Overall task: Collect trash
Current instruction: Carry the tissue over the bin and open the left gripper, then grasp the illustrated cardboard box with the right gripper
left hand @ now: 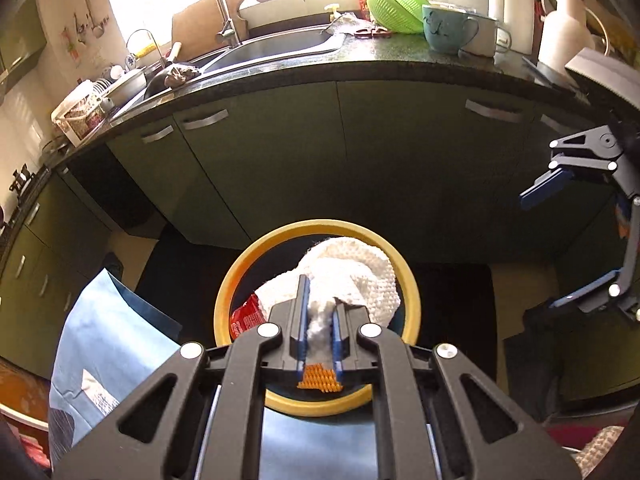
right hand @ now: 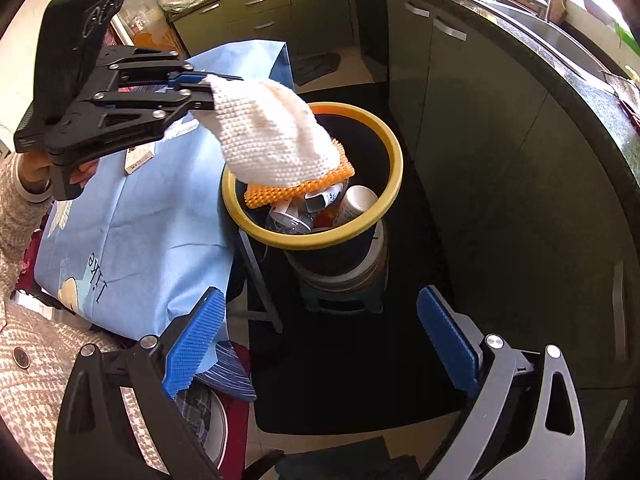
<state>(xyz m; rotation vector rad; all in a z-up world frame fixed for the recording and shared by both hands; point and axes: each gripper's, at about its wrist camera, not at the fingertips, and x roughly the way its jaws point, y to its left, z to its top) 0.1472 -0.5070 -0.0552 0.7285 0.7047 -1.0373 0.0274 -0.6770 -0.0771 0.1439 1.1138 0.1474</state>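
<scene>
My left gripper [left hand: 318,320] is shut on a white knitted glove [left hand: 348,280] with an orange nubbed palm and holds it over the black bin with a yellow rim [left hand: 228,280]. In the right wrist view the left gripper [right hand: 200,88] grips the glove [right hand: 272,132] by its cuff, and the glove hangs down into the bin's mouth [right hand: 394,148]. The bin holds cans and wrappers [right hand: 320,208]. My right gripper [right hand: 320,336] is open and empty, to the right of the bin; it also shows in the left wrist view [left hand: 560,240].
A table with a light blue cloth [right hand: 132,216] stands left of the bin. Dark green cabinets [left hand: 320,140] under a dark counter with a sink [left hand: 276,46] curve behind it. Cups [left hand: 444,28], a green colander [left hand: 396,8] and dishes sit on the counter.
</scene>
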